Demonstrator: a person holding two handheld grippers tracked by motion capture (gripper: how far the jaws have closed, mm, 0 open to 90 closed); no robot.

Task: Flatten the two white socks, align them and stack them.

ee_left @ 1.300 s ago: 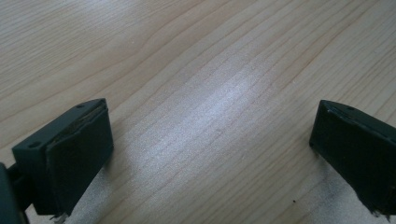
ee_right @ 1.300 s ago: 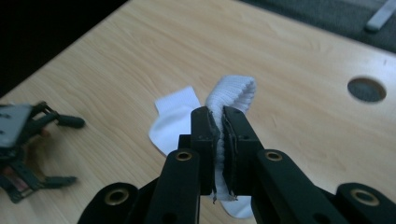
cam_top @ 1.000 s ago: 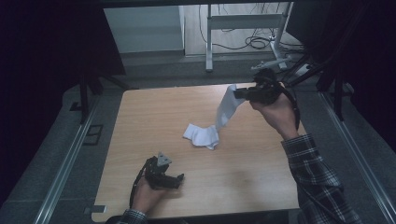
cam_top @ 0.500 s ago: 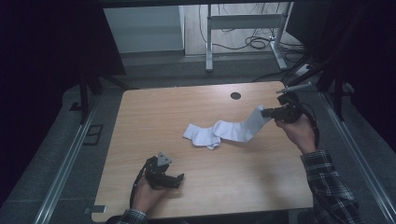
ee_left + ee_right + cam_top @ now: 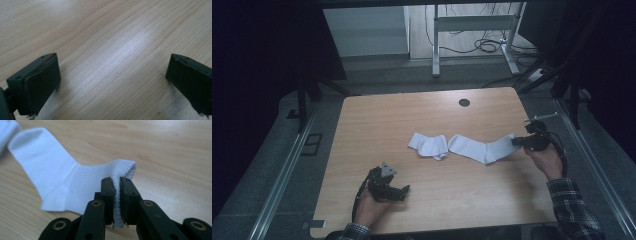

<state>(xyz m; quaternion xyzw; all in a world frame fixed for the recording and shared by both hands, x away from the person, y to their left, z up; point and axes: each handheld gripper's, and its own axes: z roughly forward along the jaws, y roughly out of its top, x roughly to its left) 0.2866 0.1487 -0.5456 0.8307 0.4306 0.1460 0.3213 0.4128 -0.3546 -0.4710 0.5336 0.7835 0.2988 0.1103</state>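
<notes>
While my left gripper (image 5: 401, 190) rests spread apart on the near table (image 5: 377, 125), my right gripper (image 5: 518, 141) pinches the cuff of the white sock (image 5: 479, 148) lying flat at the right, beside another sock (image 5: 428, 144).

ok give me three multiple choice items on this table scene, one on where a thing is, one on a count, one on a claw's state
1. Where does the stretched-out sock lie?
A. right of the crumpled sock
B. on the floor
C. under the left claw

2. How many white socks are on the table?
A. one
B. two
C. four

3. What is the right claw doing?
A. standing wide open
B. pinching the sock's ribbed cuff
C. holding a cable

Answers: 1 A, the high view shows it right of the crumpled one, the two about touching. 2 B, two white socks show there. 3 B, the right gripper view shows the cuff squeezed between its pads.
</notes>
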